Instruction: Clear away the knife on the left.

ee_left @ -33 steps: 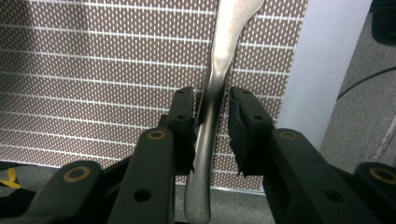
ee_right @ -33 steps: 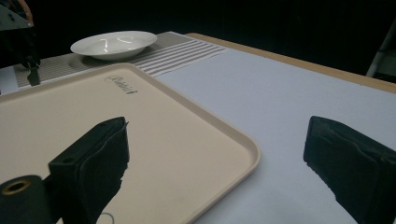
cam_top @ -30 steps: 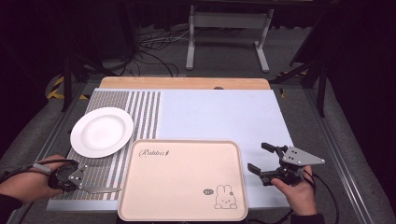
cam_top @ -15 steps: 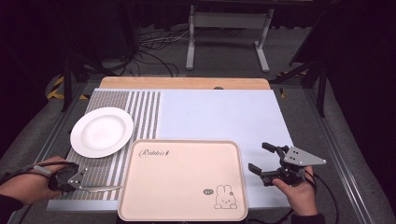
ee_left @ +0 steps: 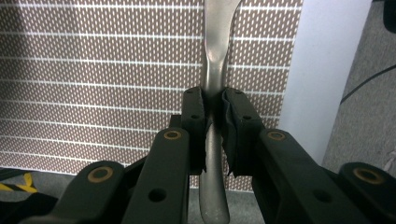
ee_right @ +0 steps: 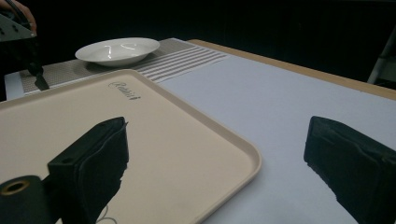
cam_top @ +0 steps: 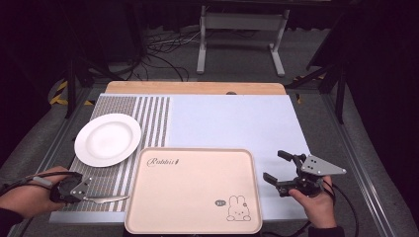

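Broadly, a dark room is seen, with a grey floor [cam_top: 44, 143], loose cables [cam_top: 158, 54] and a pale metal stand [cam_top: 239, 37] behind the table. The table [cam_top: 197, 88] shows a wooden far edge and is covered by a pale blue sheet [cam_top: 232, 123], with a brown-and-white striped mat [cam_top: 148, 123] laid along its left side.

A beige tray [cam_top: 192, 190] with a small rabbit drawing and the word "Rabbit" is set at the near edge, overlapping both mat and sheet; its near rim is cut off by the bottom of the high view. A white plate [cam_top: 107, 139] rests on the mat, just beyond the tray's left far corner.

The right gripper [cam_top: 282, 170] is held just right of the tray over the blue sheet, its jaws spread wide with nothing between them.

The left gripper [cam_top: 85, 192] is held low at the near left corner of the mat. Its jaws have just been closing and are clamped on the handle of a metal knife [ee_left: 215, 84], which points toward the tray's left edge. In the left gripper view the blade end is cut off by the top of the frame, and whether the knife touches the mat cannot be told.
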{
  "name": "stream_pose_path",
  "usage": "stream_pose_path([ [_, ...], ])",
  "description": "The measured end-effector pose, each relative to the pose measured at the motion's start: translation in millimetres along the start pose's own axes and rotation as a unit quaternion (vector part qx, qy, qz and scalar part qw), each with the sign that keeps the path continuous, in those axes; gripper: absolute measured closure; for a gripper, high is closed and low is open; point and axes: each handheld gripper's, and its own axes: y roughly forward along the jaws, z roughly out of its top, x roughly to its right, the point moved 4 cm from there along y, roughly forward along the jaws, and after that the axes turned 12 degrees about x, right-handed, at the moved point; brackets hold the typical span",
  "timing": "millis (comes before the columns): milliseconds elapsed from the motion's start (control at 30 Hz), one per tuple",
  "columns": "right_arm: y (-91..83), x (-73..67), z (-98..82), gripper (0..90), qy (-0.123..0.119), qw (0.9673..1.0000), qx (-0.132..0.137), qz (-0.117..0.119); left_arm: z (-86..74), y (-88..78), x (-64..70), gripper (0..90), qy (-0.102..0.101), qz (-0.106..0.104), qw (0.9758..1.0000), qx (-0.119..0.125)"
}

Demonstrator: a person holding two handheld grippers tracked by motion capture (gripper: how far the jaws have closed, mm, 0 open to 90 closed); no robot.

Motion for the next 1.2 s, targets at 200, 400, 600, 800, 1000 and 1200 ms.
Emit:
stream_pose_path([
  [200,0.1,-0.1,0.1,6.7,0.001,1.0,0.001,0.001,-0.8,-12.7,-4.0,79.8,-0.007,0.009,0.9999,0.002],
  [400,0.0,0.5,0.2,6.8,0.003,1.0,0.002,0.001,-0.8,-28.5,-6.5,79.8,-0.041,0.015,0.9989,0.014],
  [600,-0.2,1.4,0.0,6.7,0.002,1.0,0.002,0.0,4.2,-38.3,-8.4,79.8,-0.089,0.019,0.9958,0.016],
  [800,-1.0,2.3,0.1,6.8,0.005,1.0,0.003,-0.004,17.4,-47.1,-9.0,79.9,-0.144,0.023,0.9878,0.054],
  [1000,-0.6,1.7,-0.1,6.8,0.002,1.0,0.0,-0.003,27.0,-55.2,-11.7,79.8,-0.22,-0.002,0.9728,0.072],
  [1200,-1.6,3.8,-0.9,6.8,0.003,1.0,-0.004,-0.006,36.9,-60.6,-13.0,79.8,-0.263,-0.018,0.9596,0.099],
])
